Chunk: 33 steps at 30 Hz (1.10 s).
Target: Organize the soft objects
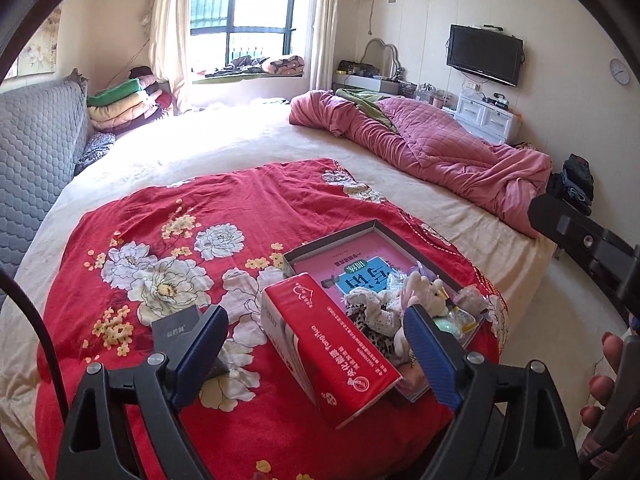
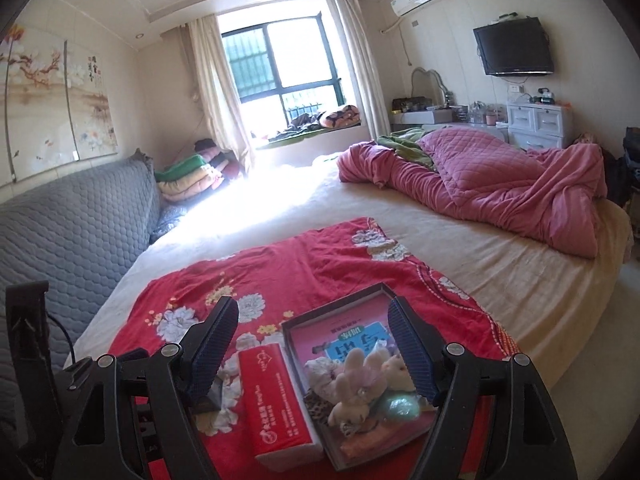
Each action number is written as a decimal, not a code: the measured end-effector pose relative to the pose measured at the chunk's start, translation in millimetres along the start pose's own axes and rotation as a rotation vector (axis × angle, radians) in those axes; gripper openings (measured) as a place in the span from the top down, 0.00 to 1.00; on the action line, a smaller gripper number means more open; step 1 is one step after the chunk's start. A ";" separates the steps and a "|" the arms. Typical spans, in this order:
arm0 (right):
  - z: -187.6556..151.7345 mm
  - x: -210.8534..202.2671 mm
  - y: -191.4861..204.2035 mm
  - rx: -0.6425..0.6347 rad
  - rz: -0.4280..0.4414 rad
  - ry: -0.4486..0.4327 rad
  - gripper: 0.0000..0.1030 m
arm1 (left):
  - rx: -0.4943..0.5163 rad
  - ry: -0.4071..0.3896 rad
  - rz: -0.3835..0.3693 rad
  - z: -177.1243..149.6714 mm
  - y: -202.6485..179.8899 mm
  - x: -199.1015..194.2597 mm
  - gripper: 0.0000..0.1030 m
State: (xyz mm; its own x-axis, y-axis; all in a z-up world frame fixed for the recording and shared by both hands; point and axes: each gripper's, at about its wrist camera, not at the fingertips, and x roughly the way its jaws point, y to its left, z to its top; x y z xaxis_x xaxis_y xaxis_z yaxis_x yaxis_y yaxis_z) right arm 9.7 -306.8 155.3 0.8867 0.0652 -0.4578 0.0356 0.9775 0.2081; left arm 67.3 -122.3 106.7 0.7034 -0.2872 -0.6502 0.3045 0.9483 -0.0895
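Observation:
A red tissue pack [image 1: 332, 352] [image 2: 280, 400] lies on the red floral cloth [image 1: 180, 240], leaning against the left side of a shallow dark box [image 1: 332, 238] [image 2: 332, 306]. Inside the box are a white plush bunny [image 1: 428, 292] [image 2: 356, 384], lacy and leopard-print fabric pieces [image 1: 376, 336] and a pale green soft item [image 2: 400, 406], all lying on its pink printed bottom. My left gripper [image 1: 314, 316] hovers open above the pack and touches nothing. Over the box, my right gripper [image 2: 312, 306] is open too, with nothing between its fingers.
A small dark card box [image 1: 176, 326] sits by the left finger. A crumpled pink quilt [image 1: 440, 148] lies at the far right of the bed. Grey padded headboard [image 1: 36, 152] and folded blankets [image 1: 124, 104] are on the left. The bed edge and floor [image 1: 560, 288] are to the right.

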 end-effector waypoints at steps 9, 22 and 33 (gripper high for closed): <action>-40.8 -33.4 1.2 0.004 -0.092 0.026 0.24 | -0.016 0.054 0.041 -37.7 2.6 -12.1 0.14; -95.0 -25.3 -8.7 -0.004 -0.170 0.208 0.24 | 0.008 0.111 0.055 -71.8 -16.5 -10.5 0.14; -106.4 -24.2 -17.9 0.013 -0.188 0.254 0.24 | 0.017 0.139 0.062 -85.5 -20.5 -5.3 0.14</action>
State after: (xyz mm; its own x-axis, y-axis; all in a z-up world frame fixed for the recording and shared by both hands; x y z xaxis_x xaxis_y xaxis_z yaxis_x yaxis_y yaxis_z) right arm -61.5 -304.5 70.7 0.7207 -0.0666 -0.6901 0.1954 0.9745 0.1101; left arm 2.4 -128.6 47.5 0.6257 -0.2056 -0.7525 0.2750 0.9609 -0.0339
